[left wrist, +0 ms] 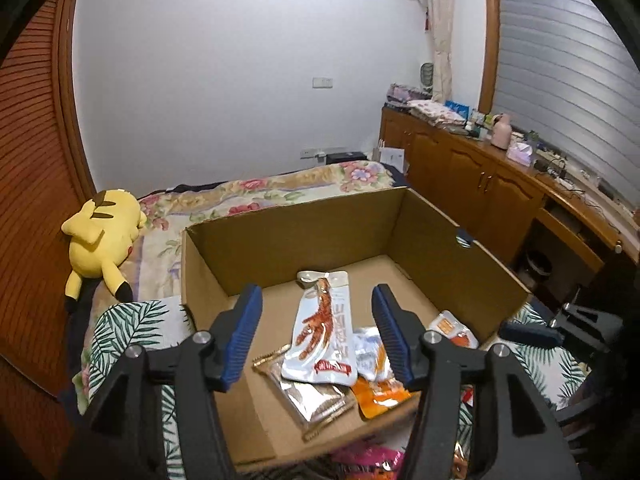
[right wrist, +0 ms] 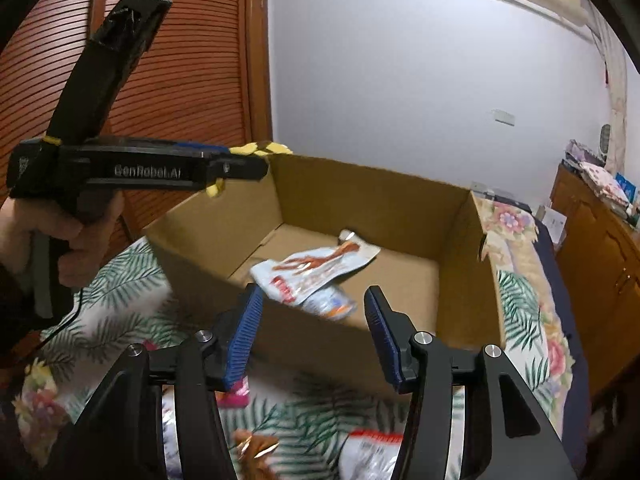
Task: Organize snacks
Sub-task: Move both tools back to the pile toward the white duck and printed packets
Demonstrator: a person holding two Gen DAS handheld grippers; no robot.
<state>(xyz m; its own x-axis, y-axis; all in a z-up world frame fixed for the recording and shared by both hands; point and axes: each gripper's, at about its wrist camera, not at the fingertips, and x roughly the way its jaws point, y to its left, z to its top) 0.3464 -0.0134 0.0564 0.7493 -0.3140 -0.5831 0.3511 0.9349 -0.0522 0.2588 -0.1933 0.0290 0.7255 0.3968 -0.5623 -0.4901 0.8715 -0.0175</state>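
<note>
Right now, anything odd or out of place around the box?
Mostly tidy. Cardboard box holds a loose overlapping pile, chicken-feet packet on top. Several snack packets lie outside on the bedspread, unsorted. No spill or damage visible.

Snack packets (left wrist: 320,332) in box (left wrist: 280,240), plush toy (left wrist: 102,236) left

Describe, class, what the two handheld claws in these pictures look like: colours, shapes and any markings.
Each claw, left and right, has black angular plastic arms with silver round pivot bolts and two blue ribbed fingers. Seen from the side in the right wrist view, the left claw's long black body carries white lettering "GenRobot.AI", a yellow band and a tall black block on top. A dark sleeve shows at the wrist.
</note>
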